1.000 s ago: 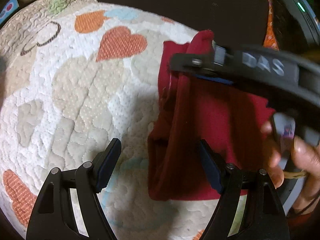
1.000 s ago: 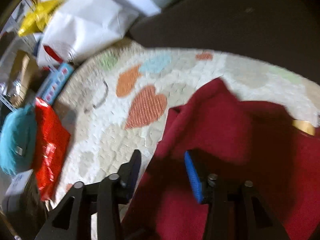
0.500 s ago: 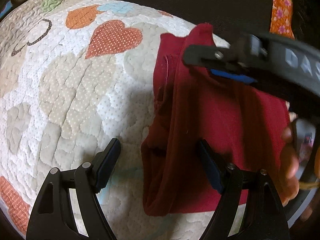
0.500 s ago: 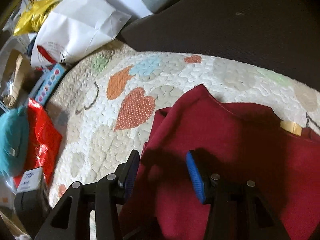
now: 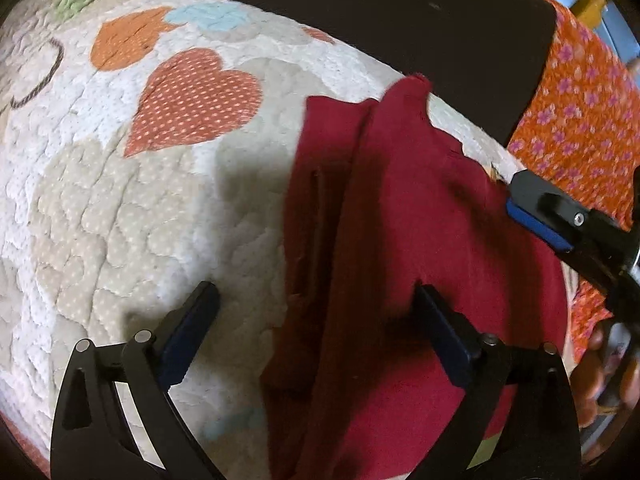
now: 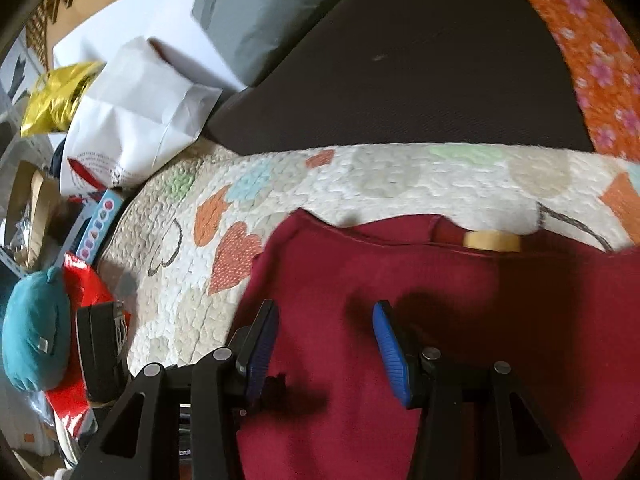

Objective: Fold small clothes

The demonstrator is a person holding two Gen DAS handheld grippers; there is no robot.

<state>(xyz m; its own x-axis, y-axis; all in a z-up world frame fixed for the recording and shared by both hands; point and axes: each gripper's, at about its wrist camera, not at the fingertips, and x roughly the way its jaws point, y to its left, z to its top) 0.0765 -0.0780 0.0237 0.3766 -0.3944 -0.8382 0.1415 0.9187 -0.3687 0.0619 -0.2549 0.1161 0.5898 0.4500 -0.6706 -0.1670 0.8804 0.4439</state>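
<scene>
A dark red garment [image 5: 400, 240] lies partly folded on a white quilt with heart patches [image 5: 120, 200]; a folded strip runs along its left edge. My left gripper [image 5: 316, 332] is open, low over the garment's left edge, holding nothing. My right gripper [image 6: 324, 344] is open just above the red garment [image 6: 460, 300], empty. One of its fingers [image 5: 540, 216] shows at the right of the left wrist view, off the cloth. A yellow label [image 6: 492, 240] shows at the garment's far edge.
A dark cushion [image 6: 420, 80] lies beyond the quilt [image 6: 360, 176]. An orange flowered cloth [image 5: 580, 120] sits at the right. White paper bags [image 6: 136, 120], a gold bag, a red packet [image 6: 76, 280] and a teal plush [image 6: 32, 332] crowd the left edge.
The right gripper has let go of the garment's raised corner and pulled back to the right. The cloth now lies flat, folded over. The left gripper stayed open and moved slightly closer.
</scene>
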